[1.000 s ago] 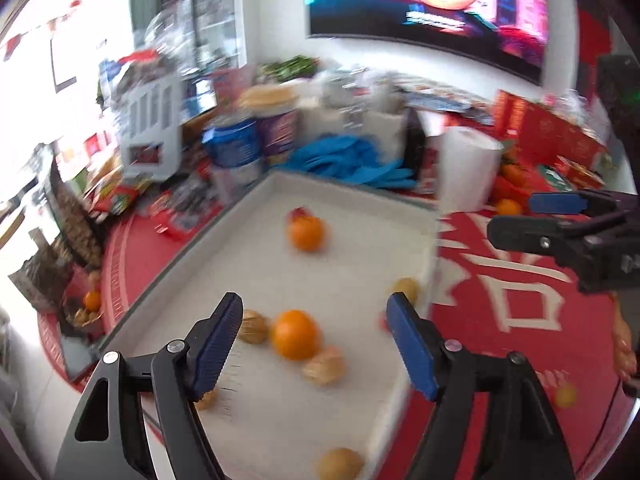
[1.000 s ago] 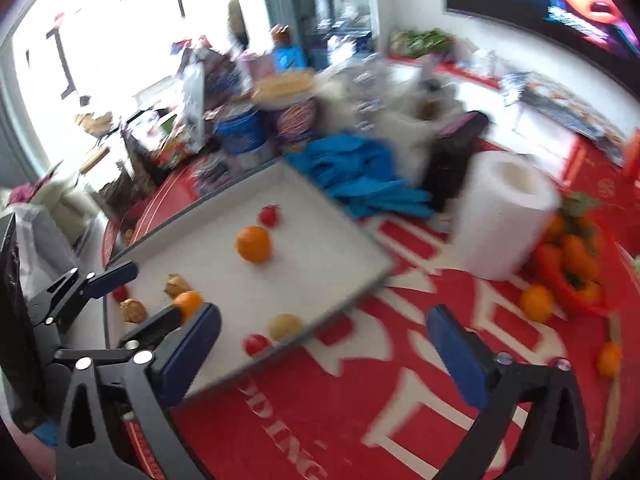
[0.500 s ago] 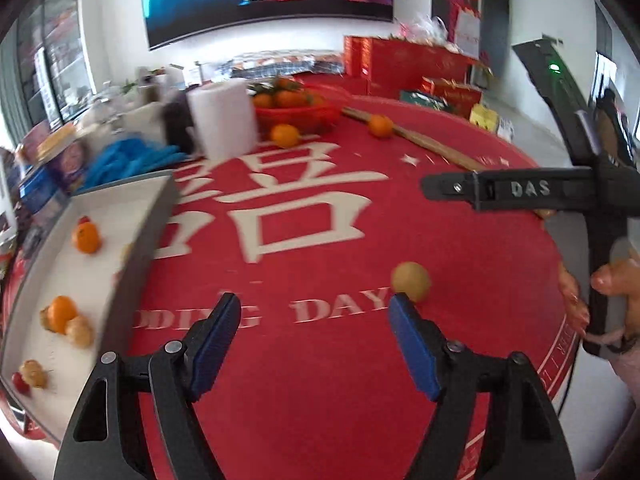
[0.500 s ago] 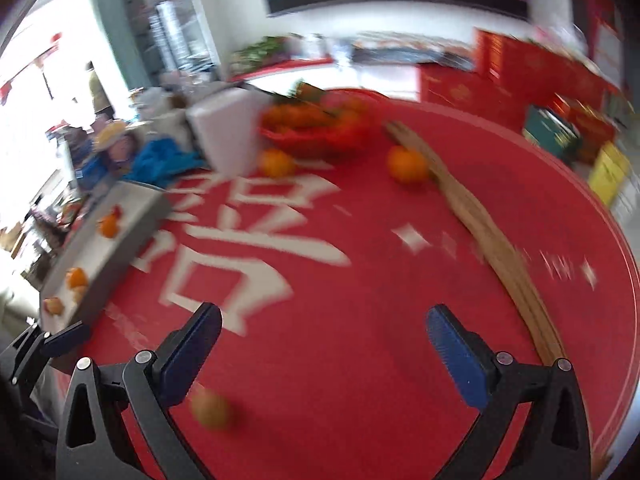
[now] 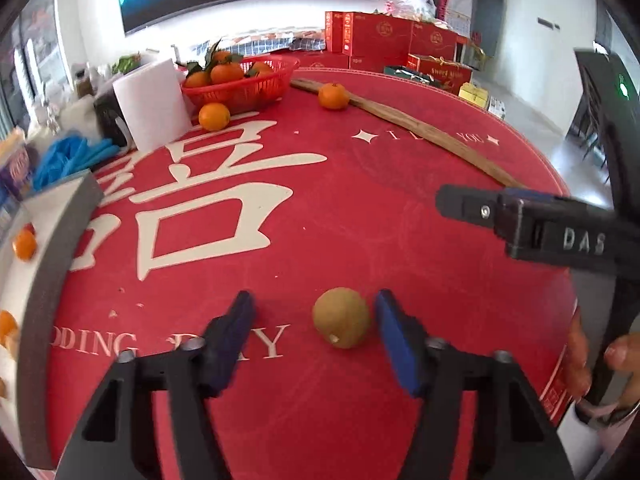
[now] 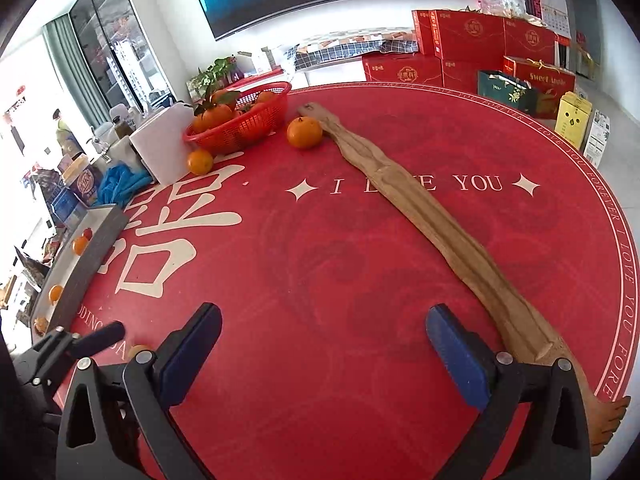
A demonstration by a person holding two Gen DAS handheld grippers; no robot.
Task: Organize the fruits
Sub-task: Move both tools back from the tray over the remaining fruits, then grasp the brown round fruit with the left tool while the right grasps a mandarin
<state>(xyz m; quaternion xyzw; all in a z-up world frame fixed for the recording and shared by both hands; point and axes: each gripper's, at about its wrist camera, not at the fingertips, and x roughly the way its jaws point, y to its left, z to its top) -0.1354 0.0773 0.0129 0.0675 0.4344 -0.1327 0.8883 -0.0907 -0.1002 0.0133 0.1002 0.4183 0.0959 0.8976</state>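
Note:
A small brown-yellow round fruit [image 5: 341, 323] lies on the red tablecloth between the open fingers of my left gripper [image 5: 314, 320], close to the right finger. My right gripper [image 6: 324, 340] is open and empty above the cloth; it shows in the left wrist view [image 5: 520, 220] at the right. The fruit peeks out in the right wrist view [image 6: 138, 350] at lower left. A grey-rimmed white tray [image 5: 52, 264] at the left holds several oranges and small fruits. A red basket [image 5: 244, 88] of oranges stands at the back, with two loose oranges [image 5: 214, 117] [image 5: 333, 96] beside it.
A long wooden back-scratcher [image 6: 432, 216] lies diagonally across the right side of the round table. A white paper roll [image 5: 150, 104], blue gloves [image 5: 68, 156] and packets stand at the back left. Red gift boxes [image 6: 472, 48] sit beyond the table's far edge.
Both grippers swung away from the tray to the right part of the table. My left gripper moved in so that the brown fruit now lies between its fingers.

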